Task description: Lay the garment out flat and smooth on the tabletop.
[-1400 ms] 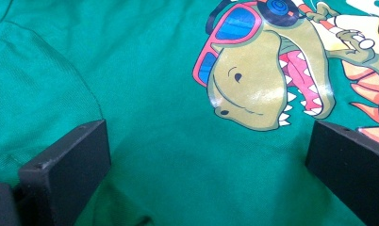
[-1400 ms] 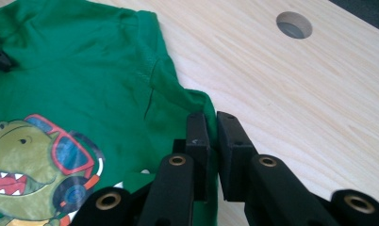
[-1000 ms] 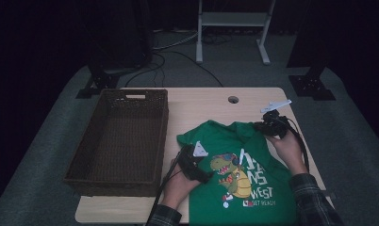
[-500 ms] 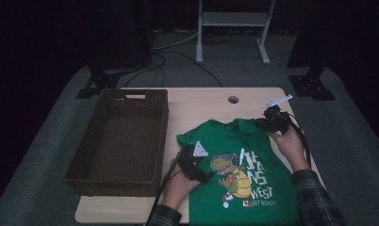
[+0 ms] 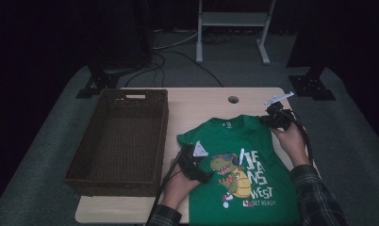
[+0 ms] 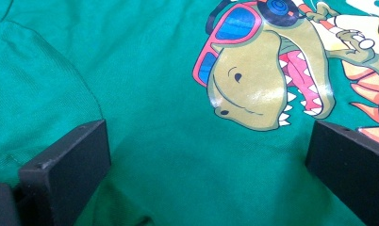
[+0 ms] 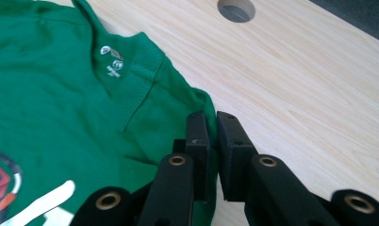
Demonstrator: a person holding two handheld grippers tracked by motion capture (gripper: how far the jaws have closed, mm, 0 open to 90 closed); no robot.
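Green T-shirt (image 5: pixel 234 165) with dinosaur print.

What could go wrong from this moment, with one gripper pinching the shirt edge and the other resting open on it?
1. The right gripper pinches only a thin edge of the shirt near the shoulder, so the fabric may slip out when pulled.
2. The left gripper is open and pressed on the shirt front; if it stays down, a pull may stretch or wrinkle the cloth.
3. The shirt hangs past the table front edge and might slide off.
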